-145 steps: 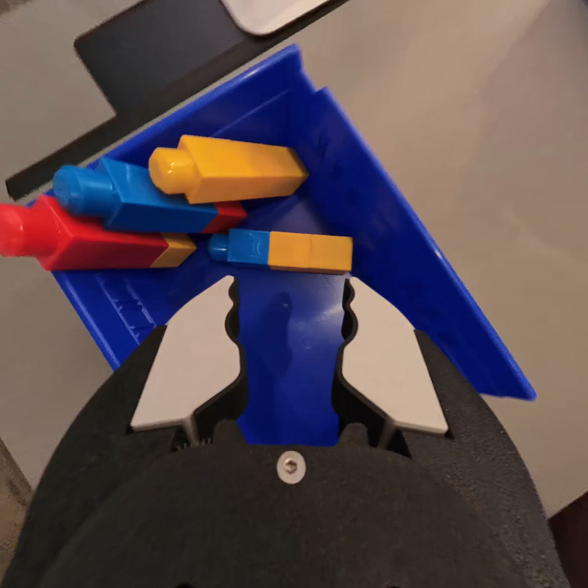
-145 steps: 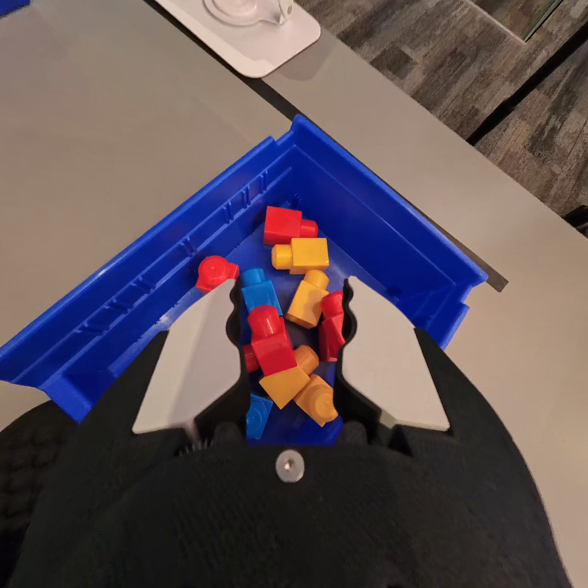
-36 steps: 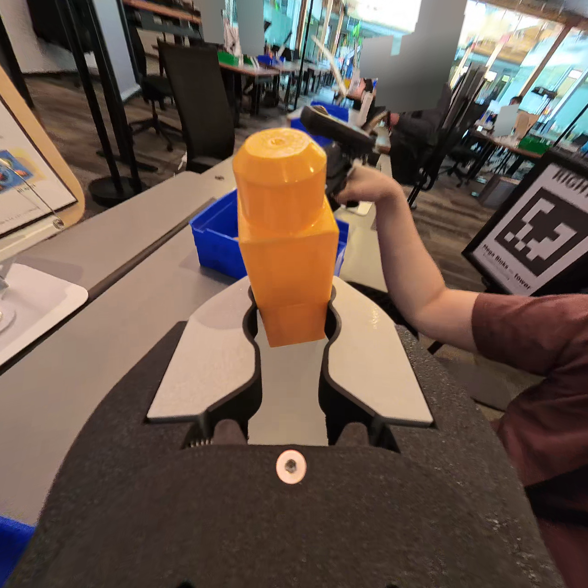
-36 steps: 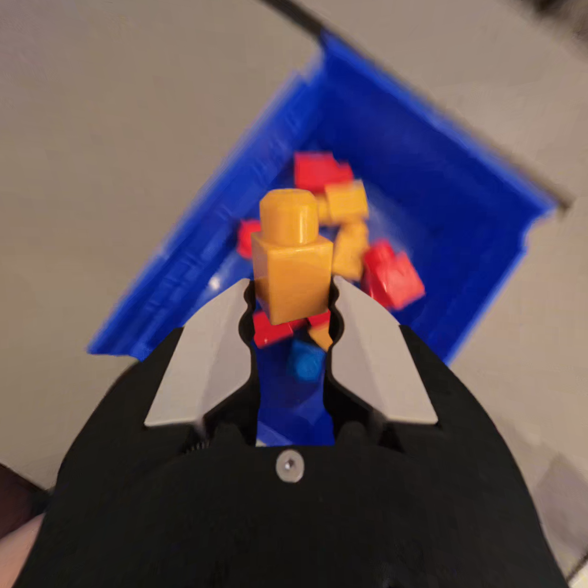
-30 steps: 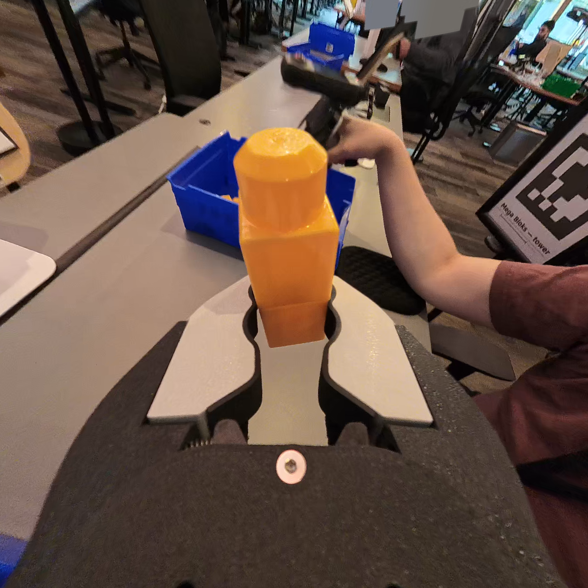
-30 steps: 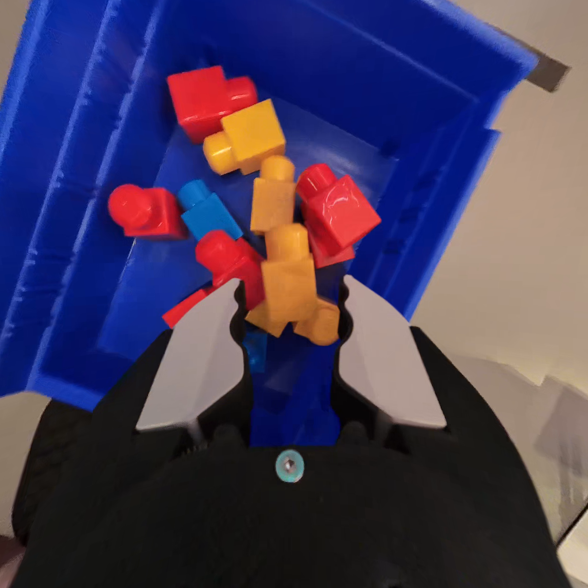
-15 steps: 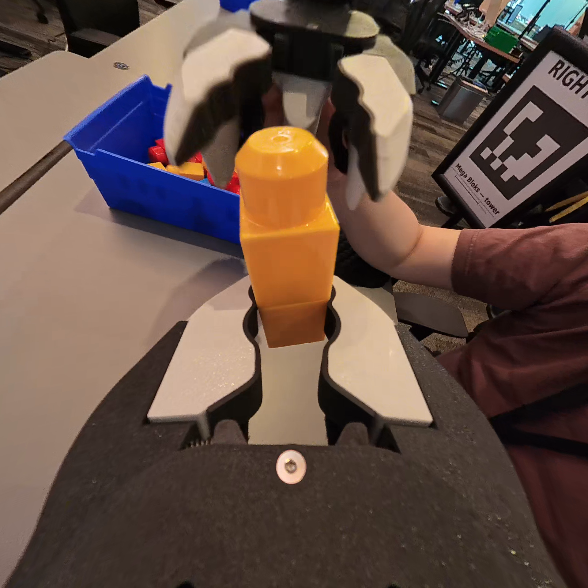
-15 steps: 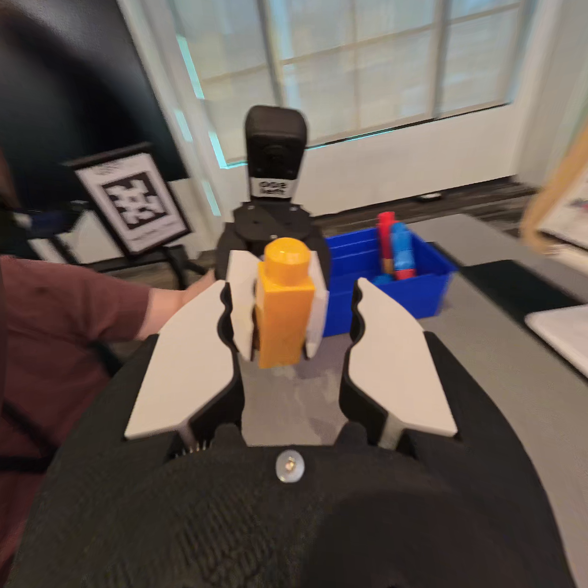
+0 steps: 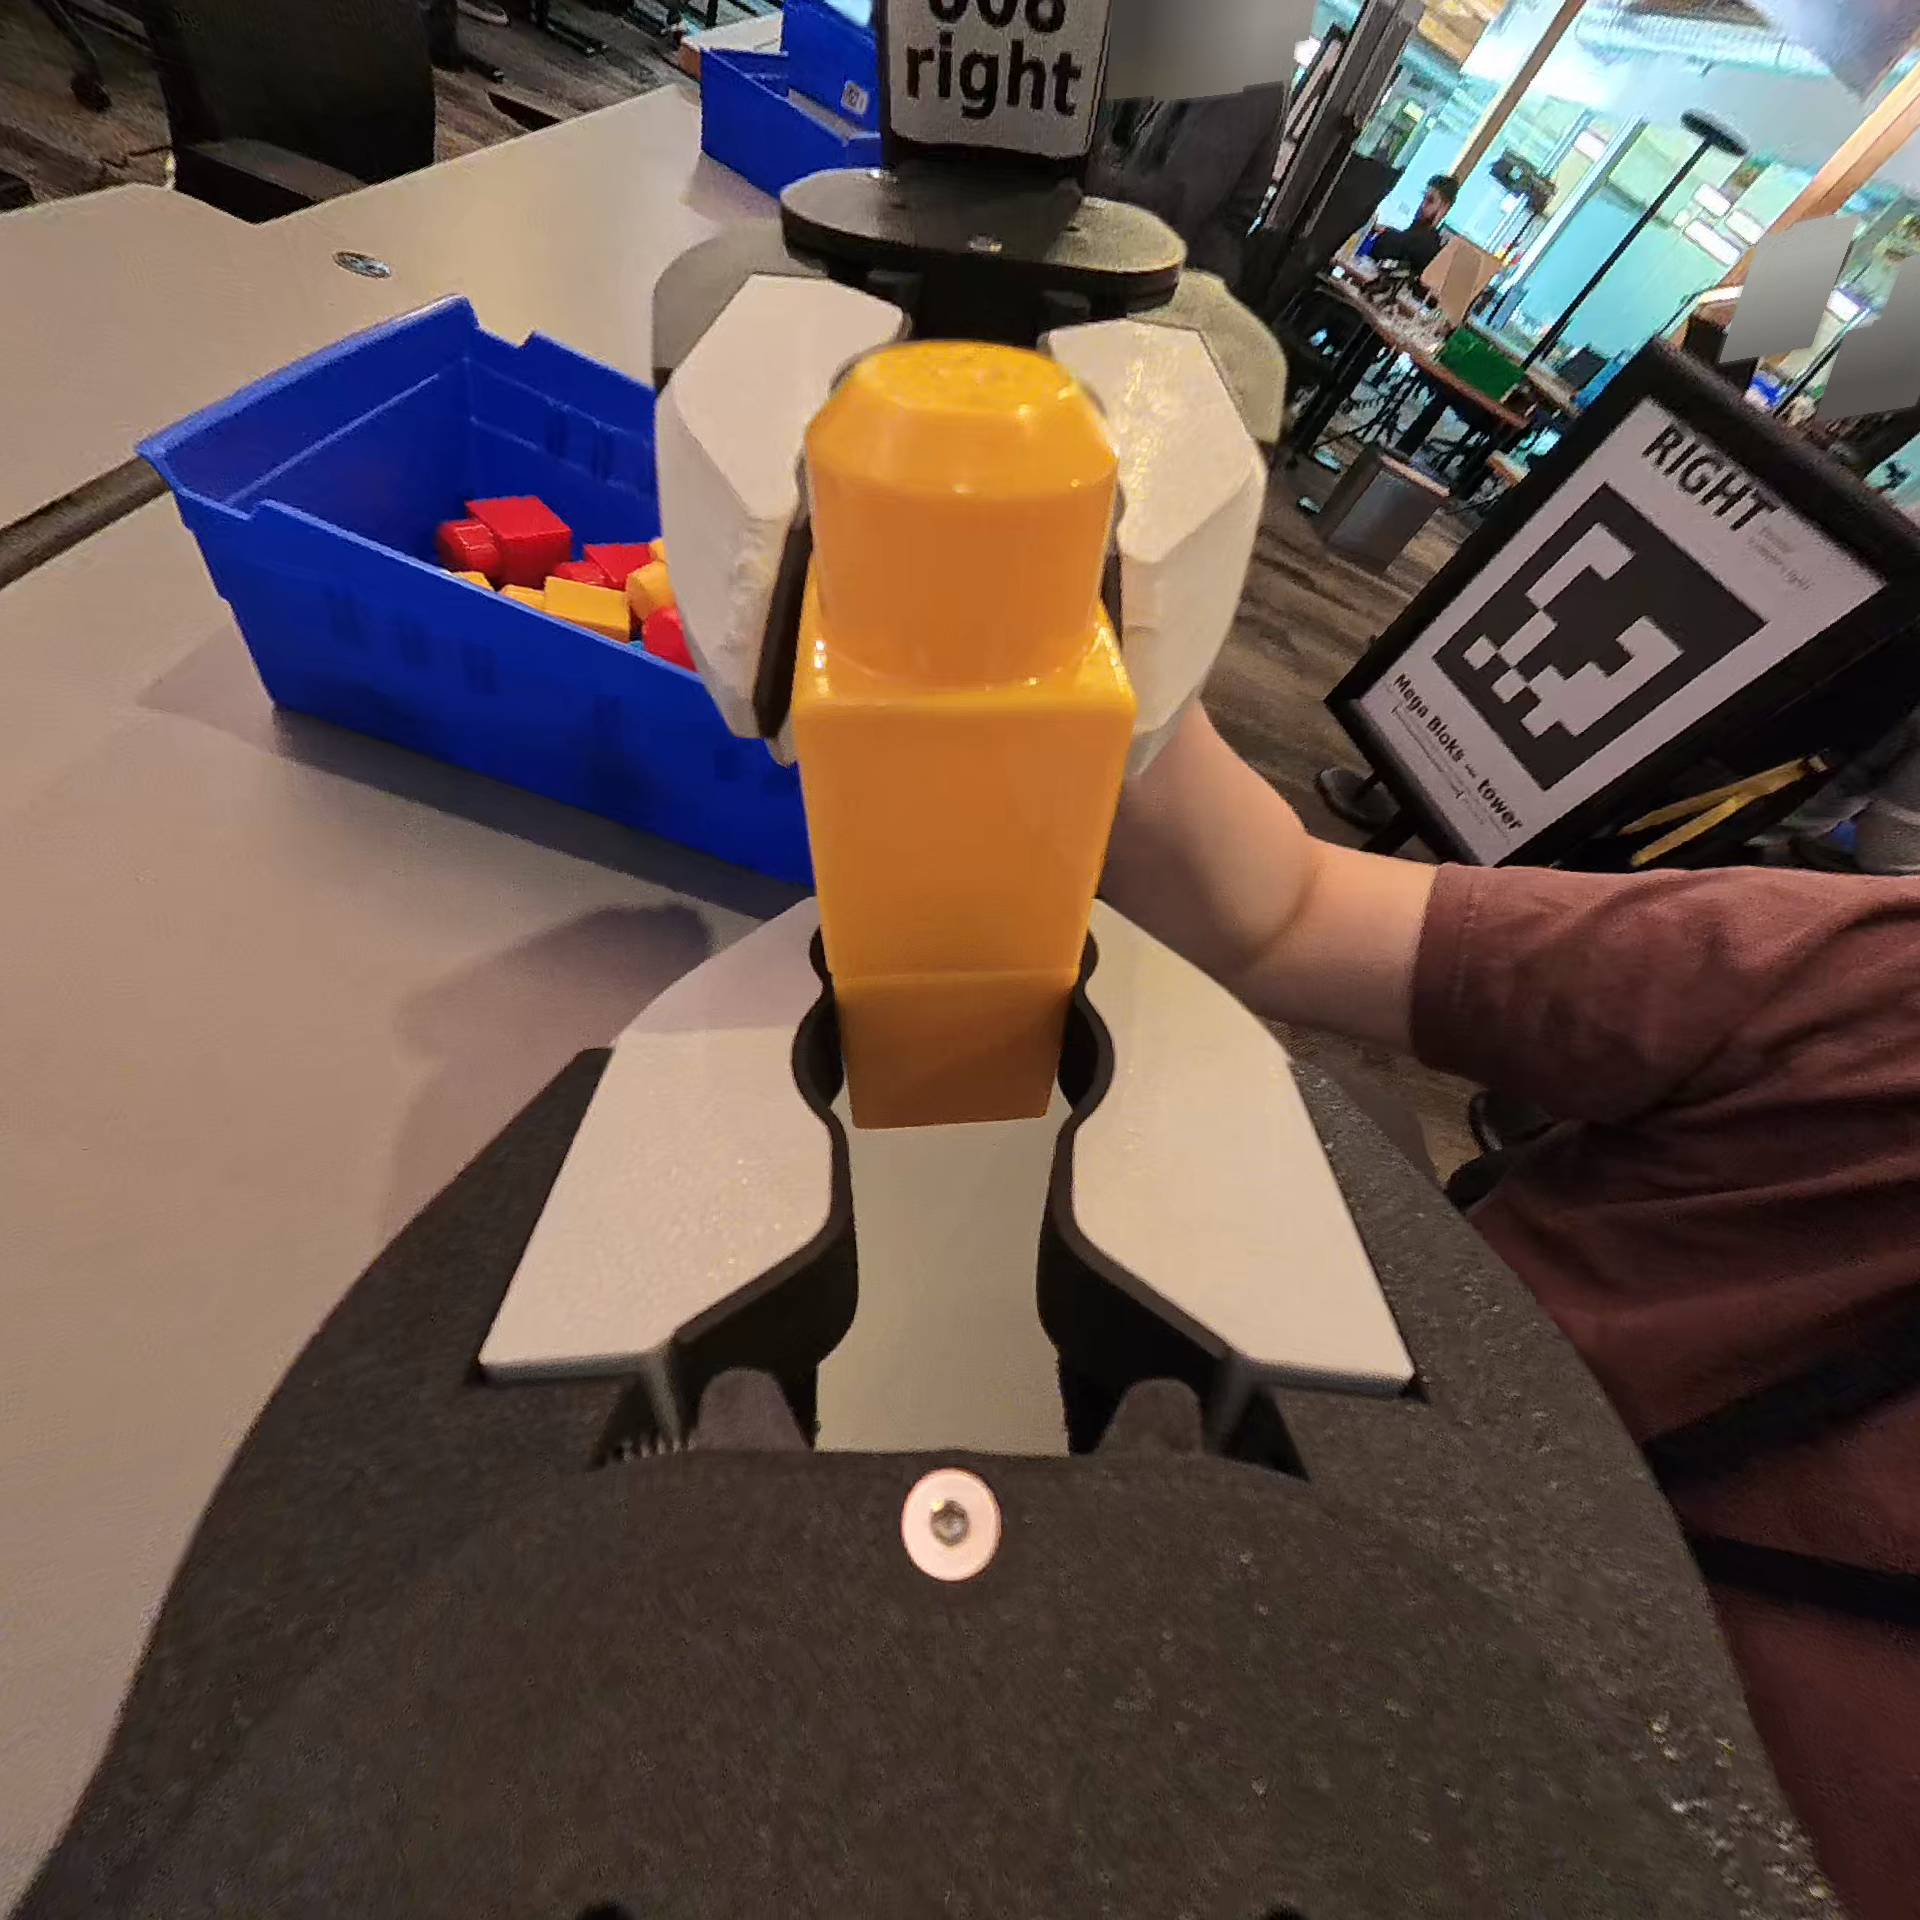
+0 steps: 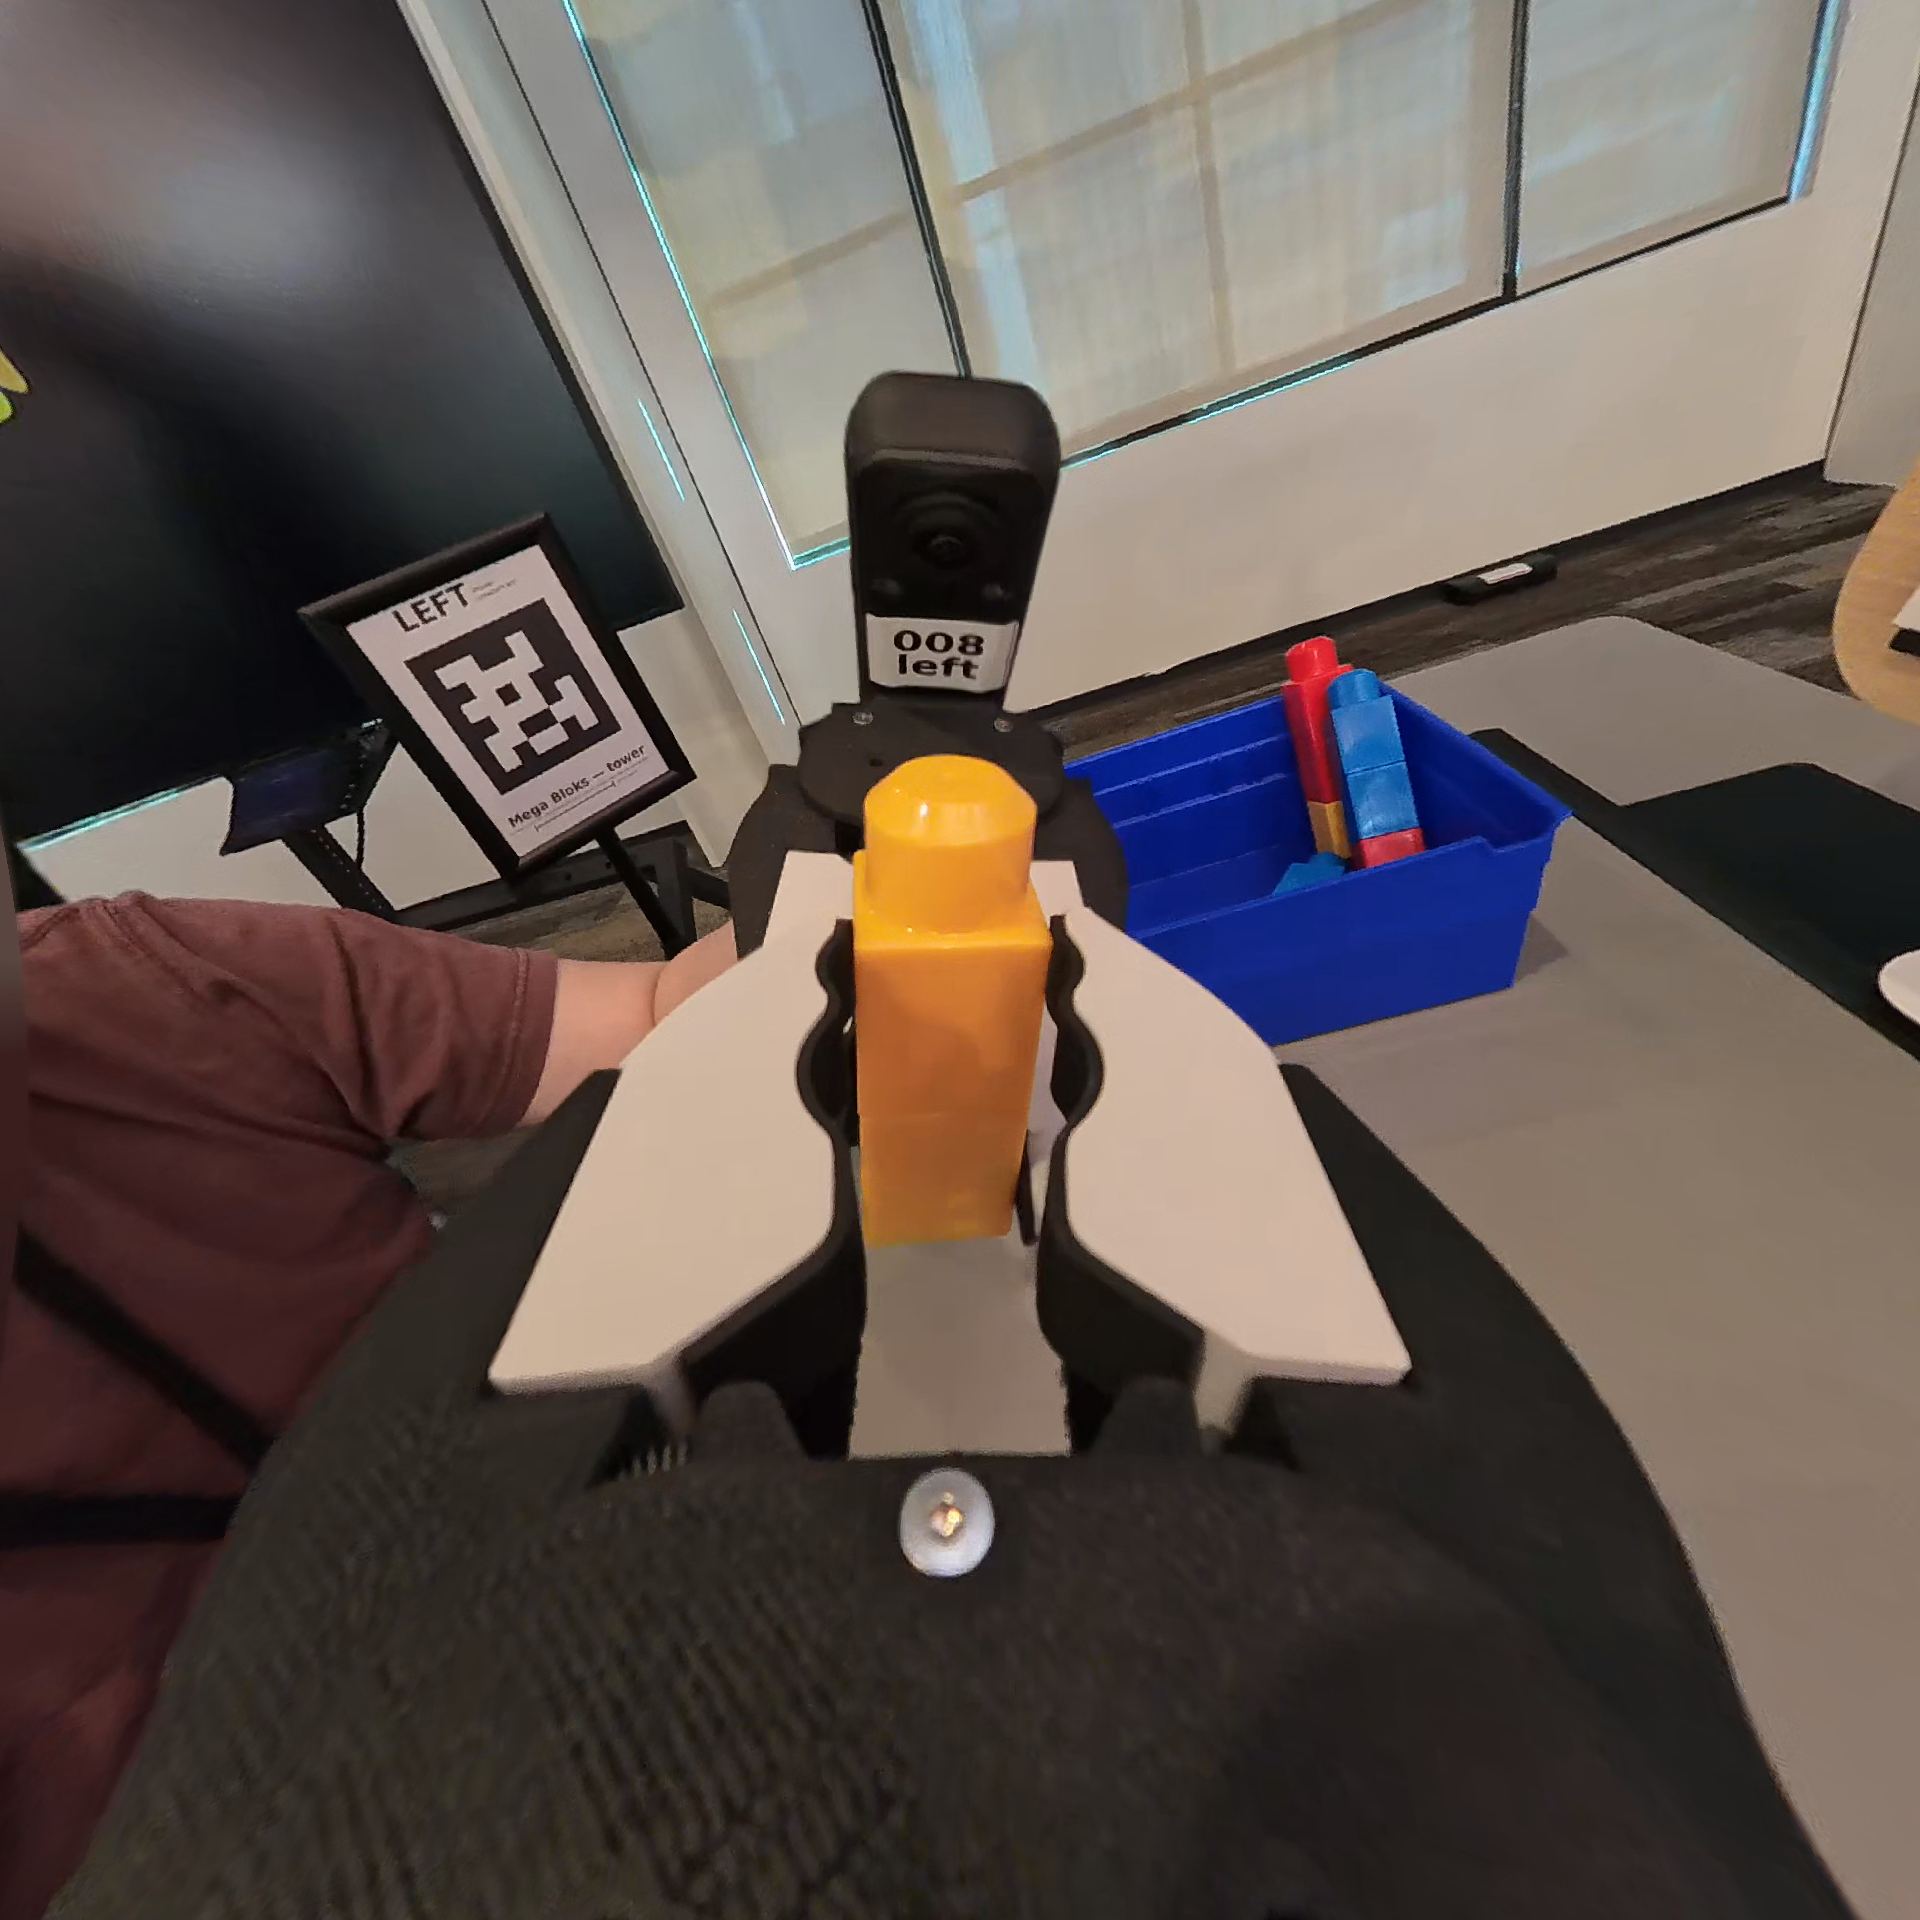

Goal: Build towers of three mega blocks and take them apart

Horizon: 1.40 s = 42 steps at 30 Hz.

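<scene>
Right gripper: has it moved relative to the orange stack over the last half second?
Yes. The right gripper has closed in from above the orange stack and now clamps its top block, while the left gripper holds the bottom.

The yellow stack (image 10: 940,1049) hides the left tool's fingertips (image 10: 800,904) behind it.

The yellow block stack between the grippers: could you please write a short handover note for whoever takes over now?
Left gripper: shut on the lower yellow block of the two-block yellow stack.
Right gripper: closed on the upper yellow block from the opposite side.
Loose blocks lie in one blue bin; assembled towers stand in the other blue bin.
Done: both blocks gripped.
Left: probably pull them apart and bin them.
</scene>
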### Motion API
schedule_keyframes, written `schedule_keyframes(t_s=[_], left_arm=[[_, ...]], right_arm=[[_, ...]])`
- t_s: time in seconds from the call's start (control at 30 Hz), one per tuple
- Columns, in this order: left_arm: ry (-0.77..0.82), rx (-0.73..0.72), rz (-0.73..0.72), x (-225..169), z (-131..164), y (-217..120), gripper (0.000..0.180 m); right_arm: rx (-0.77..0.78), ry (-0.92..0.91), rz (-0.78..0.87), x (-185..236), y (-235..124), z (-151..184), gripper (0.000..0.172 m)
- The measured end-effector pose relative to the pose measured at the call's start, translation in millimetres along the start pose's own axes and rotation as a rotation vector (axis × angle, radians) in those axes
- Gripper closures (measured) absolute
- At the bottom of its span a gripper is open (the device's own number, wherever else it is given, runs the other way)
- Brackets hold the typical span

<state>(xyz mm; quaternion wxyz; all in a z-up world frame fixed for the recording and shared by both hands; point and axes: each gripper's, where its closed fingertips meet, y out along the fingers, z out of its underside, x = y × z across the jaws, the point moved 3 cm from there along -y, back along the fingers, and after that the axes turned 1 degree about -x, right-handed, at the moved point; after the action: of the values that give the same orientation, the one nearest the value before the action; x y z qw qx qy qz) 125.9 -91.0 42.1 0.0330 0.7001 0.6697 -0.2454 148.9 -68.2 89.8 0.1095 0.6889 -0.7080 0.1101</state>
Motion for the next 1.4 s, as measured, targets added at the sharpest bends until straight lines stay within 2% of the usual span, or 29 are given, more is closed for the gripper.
schedule_keyframes(t_s=[0.17,0.23,0.3,0.37,0.43,0.5,0.53,0.6,0.67,0.73,0.8,0.83,0.9,0.97,1.03,1.13,1.2,1.23,1.3,1.37,1.4], left_arm=[[-0.022,0.001,0.049,-7,-1,-1,0.141],[0.007,0.176,0.027,-7,23,8,0.141],[0.035,0.222,0.028,-11,33,21,0.141],[0.046,0.21,0.055,-18,30,25,0.141],[0.053,0.165,0.053,-21,20,20,0.141],[0.042,0.126,0.066,-22,13,12,0.141],[0.039,0.104,0.068,-22,10,8,0.141],[0.026,0.086,0.063,-18,7,3,0.141],[0.006,0.067,0.059,-15,4,0,0.141],[-0.009,0.045,0.06,-13,2,-3,0.141],[-0.005,0.037,0.038,-9,0,-6,0.141],[0.003,0.041,0.021,-7,1,-7,0.141],[0.026,0.056,-0.021,-2,2,-9,0.141],[0.049,0.064,-0.045,-1,2,-10,0.141],[0.059,0.074,-0.041,-3,3,-9,0.14],[0.075,0.079,-0.03,-8,4,-8,0.141],[0.09,0.094,-0.023,-12,5,-7,0.141],[0.101,0.102,-0.021,-13,6,-6,0.141],[0.125,0.123,-0.035,-13,8,-7,0.14],[0.127,0.111,-0.05,-12,5,-11,0.14],[0.123,0.105,-0.051,-13,3,-15,0.134]], right_arm=[[-0.043,-0.018,0.035,7,0,-10,0.135],[-0.277,0.021,0.058,7,-24,-41,0.135],[-0.406,0.038,0.093,3,-71,-62,0.135],[-0.279,0.038,0.194,-8,-117,-56,0.135],[-0.097,-0.011,0.572,-38,-174,-36,0.135],[0.195,-0.013,0.99,-67,-240,2,0.135],[0.322,0.021,1.078,-73,-262,22,0.135],[0.428,0.15,1.092,-84,-285,55,0.135],[0.403,0.223,1.109,-99,-298,69,0.133],[0.349,0.214,1.158,-111,-304,66,0.112],[0.28,0.098,1.14,-108,-287,42,0.101],[0.211,0.006,1.057,-98,-263,22,0.101],[0.047,-0.125,0.737,-60,-193,-17,0.11],[-0.077,-0.176,0.36,-10,-121,-41,0.118],[-0.035,-0.151,0.149,17,-66,-35,0.117],[0.143,-0.169,0.137,15,-19,-3,0.108],[0.174,-0.15,0.124,11,1,10,0.107],[0.173,-0.123,0.084,12,9,15,0.11],[0.192,-0.069,-0.041,21,17,22,0.141],[0.165,-0.051,-0.034,17,12,17,0.141],[0.138,-0.06,-0.006,15,5,10,0.141]])
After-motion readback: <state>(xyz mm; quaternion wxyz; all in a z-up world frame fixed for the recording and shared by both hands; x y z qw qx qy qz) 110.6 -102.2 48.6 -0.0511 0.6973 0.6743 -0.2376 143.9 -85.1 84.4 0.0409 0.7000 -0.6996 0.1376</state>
